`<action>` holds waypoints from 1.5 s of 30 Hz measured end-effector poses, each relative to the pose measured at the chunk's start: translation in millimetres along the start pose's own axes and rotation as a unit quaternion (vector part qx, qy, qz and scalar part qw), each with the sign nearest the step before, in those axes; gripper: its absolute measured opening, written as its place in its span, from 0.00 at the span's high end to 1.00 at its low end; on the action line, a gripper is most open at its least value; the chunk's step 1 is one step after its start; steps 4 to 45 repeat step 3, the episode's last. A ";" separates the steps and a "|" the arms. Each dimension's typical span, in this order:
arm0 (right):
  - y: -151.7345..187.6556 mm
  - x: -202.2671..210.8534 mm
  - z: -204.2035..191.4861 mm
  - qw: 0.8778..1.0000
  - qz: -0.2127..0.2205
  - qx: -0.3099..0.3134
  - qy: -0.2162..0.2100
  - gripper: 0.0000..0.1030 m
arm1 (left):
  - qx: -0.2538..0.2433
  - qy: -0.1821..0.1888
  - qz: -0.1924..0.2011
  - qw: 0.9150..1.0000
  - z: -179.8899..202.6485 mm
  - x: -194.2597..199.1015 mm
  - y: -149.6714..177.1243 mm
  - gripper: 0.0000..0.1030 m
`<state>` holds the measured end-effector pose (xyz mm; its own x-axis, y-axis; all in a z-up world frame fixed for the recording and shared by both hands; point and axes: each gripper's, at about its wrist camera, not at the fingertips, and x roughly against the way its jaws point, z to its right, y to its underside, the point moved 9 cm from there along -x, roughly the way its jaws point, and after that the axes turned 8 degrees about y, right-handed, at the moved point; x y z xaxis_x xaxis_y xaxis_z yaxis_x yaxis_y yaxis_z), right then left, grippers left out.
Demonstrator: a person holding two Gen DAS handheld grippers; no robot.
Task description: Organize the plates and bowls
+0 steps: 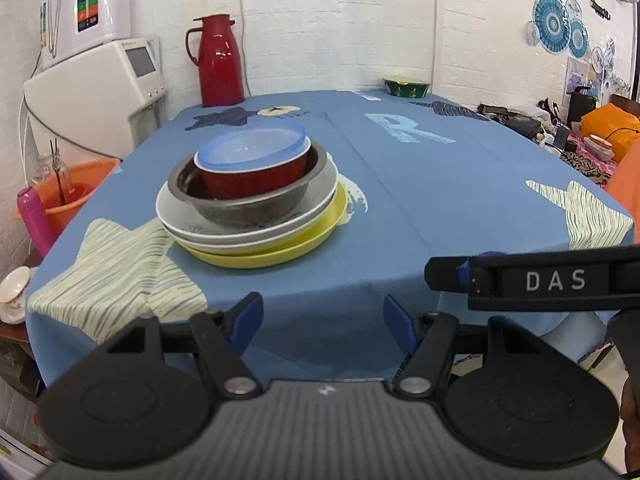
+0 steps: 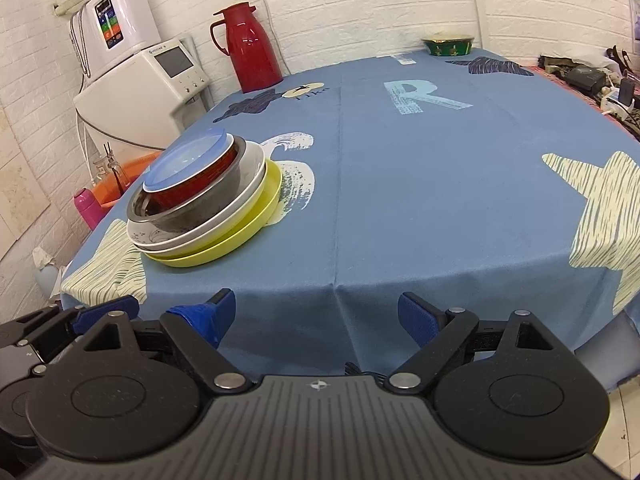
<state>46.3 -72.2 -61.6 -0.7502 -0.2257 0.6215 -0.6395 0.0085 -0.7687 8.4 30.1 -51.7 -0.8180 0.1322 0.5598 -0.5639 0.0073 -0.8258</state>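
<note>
Two grippers, left gripper (image 1: pixel 322 322) and right gripper (image 2: pixel 316 318), both released and empty at the bench (image 1: pixel 400 208) near edge; nested stack of plates and bowls (image 1: pixel 250 200) lies far-left, closer to left.

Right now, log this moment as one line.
left gripper open, empty | right gripper open, empty | dishes nested in one stack on table | green bowl apart, far edge

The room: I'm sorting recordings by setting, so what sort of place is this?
Probably a home dining or kitchen corner: a table under a blue cloth carries stacked dishes and a red flask, with a water appliance beside it.
</note>
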 end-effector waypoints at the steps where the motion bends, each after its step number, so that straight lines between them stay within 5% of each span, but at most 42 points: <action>1: 0.2 0.4 0.1 1.000 0.000 -0.001 0.001 0.27 | 0.002 0.004 -0.001 1.000 0.2 0.3 -0.4 0.35; 45: 0.5 0.9 0.3 1.000 0.001 -0.002 -0.001 0.27 | 0.007 0.007 -0.006 1.000 -0.6 -1.4 0.5 0.35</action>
